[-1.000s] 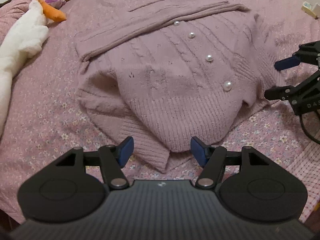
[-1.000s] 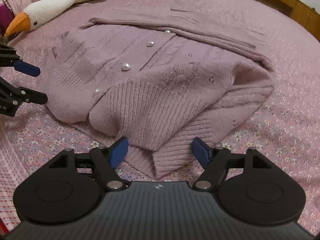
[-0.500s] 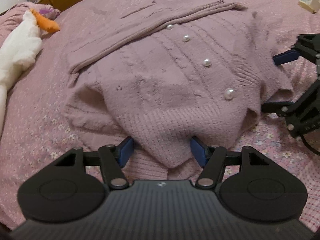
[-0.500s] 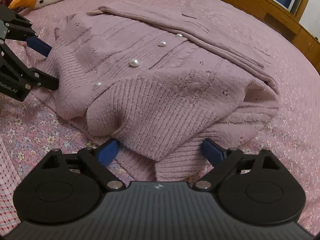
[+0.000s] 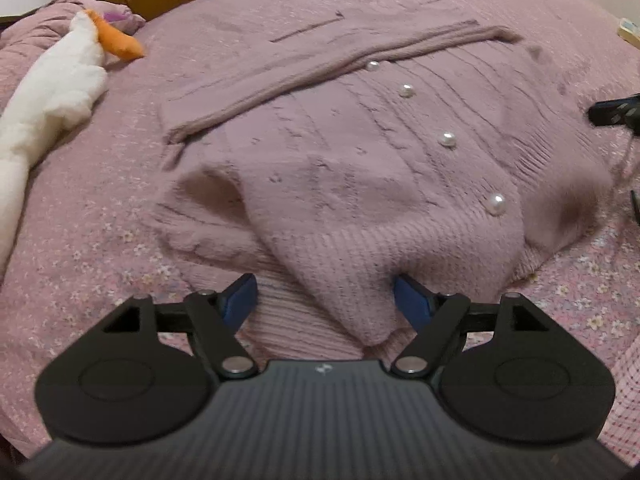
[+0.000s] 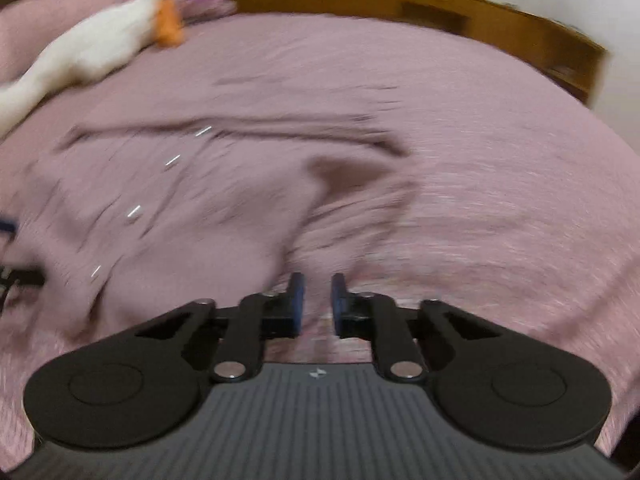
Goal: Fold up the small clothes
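Note:
A mauve knit cardigan (image 5: 360,168) with pearl buttons (image 5: 447,139) lies partly folded on the bed, a sleeve laid across its far side. My left gripper (image 5: 326,300) is open, its blue pads on either side of the ribbed hem (image 5: 344,280). The right wrist view is motion-blurred: the cardigan (image 6: 180,208) lies to the left, and my right gripper (image 6: 317,300) has its pads nearly together over the bedspread with a narrow gap and nothing visibly between them. A black finger of the right gripper (image 5: 612,112) shows at the left wrist view's right edge.
The bed has a pink floral bedspread (image 5: 80,240). A white plush goose (image 5: 52,92) with an orange beak lies at the left; it also shows in the right wrist view (image 6: 92,52). A wooden bed frame (image 6: 500,28) curves behind. A checked cloth (image 5: 624,400) lies lower right.
My right gripper has closed from wide open to nearly shut and swung right, off the hem. My left gripper stayed open and pushed further in around the hem.

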Demonstrator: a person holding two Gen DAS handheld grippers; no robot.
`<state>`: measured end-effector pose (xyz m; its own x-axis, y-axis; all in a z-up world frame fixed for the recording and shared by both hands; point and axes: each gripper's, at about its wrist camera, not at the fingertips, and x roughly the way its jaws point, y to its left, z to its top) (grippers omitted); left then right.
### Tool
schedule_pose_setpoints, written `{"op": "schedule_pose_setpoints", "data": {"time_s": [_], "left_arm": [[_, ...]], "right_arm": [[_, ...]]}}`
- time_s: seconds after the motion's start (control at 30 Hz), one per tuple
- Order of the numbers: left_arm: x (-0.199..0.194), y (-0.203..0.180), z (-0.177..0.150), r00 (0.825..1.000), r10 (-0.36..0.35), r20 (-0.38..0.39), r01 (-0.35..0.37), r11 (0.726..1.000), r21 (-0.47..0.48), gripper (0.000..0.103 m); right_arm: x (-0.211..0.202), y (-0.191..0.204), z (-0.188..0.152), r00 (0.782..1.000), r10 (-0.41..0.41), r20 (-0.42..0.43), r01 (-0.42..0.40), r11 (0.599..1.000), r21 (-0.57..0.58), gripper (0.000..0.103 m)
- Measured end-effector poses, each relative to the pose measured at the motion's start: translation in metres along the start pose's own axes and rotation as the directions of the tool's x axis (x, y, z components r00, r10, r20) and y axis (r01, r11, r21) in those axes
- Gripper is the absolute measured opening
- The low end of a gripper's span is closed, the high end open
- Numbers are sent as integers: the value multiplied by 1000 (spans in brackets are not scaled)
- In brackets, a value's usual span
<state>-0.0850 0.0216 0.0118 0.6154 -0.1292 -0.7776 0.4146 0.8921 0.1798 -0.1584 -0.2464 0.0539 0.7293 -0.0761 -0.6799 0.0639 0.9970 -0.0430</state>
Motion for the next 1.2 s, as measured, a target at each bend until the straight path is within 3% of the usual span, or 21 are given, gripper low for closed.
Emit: {"op": "schedule_pose_setpoints", "data": {"time_s": [0.13, 0.2, 0.23, 0.27, 0.33, 0.43, 0.57, 0.7, 0.8, 0.9, 0.97, 1.0, 1.07, 1.2], "left_arm": [[5, 7, 2, 1000, -28, 5, 28, 998, -53, 78], [3, 7, 7, 998, -49, 29, 50, 996, -69, 64], [0, 7, 10, 996, -79, 42, 82, 994, -78, 42], [-3, 7, 14, 992, -115, 51, 120, 988, -96, 31], [-7, 7, 23, 985, -149, 85, 158, 981, -114, 25], [-5, 10, 39, 977, -186, 104, 200, 969, -144, 24], [17, 16, 61, 973, -219, 74, 229, 957, -176, 25], [40, 25, 69, 968, -249, 25, 247, 932, -264, 25], [40, 31, 68, 963, -268, 29, 264, 915, -306, 24], [35, 34, 65, 963, -269, 33, 265, 912, -313, 25], [27, 35, 64, 965, -261, 35, 259, 918, -301, 36], [23, 36, 63, 967, -252, 42, 253, 921, -295, 41], [10, 37, 57, 974, -217, 65, 226, 934, -275, 63], [-10, 37, 42, 979, -190, 79, 203, 952, -227, 68]], "right_arm": [[0, -29, -3, 999, 9, -43, -4, 992, 124, 10], [1, -33, -7, 997, 55, -60, -45, 987, 157, 10], [1, -32, -9, 995, 74, -62, -63, 984, 166, 10], [0, -30, -10, 993, 100, -61, -88, 983, 163, 10], [-2, -21, -11, 985, 164, -52, -155, 978, 140, 12], [-4, -1, -11, 968, 247, -43, -243, 966, 84, 22], [-9, 40, -3, 933, 359, -21, -360, 931, -62, 23], [-7, 82, 4, 883, 469, -27, -466, 868, -170, 46], [4, 114, 4, 862, 502, -66, -502, 828, -249, 51], [19, 138, 3, 876, 475, -78, -472, 817, -331, 51], [25, 146, 4, 899, 434, -51, -423, 834, -354, 50], [26, 144, 7, 902, 430, -39, -417, 844, -336, 49], [30, 134, 14, 904, 428, -12, -417, 873, -255, 47], [44, 109, 25, 913, 408, 4, -405, 906, -123, 46]]}}
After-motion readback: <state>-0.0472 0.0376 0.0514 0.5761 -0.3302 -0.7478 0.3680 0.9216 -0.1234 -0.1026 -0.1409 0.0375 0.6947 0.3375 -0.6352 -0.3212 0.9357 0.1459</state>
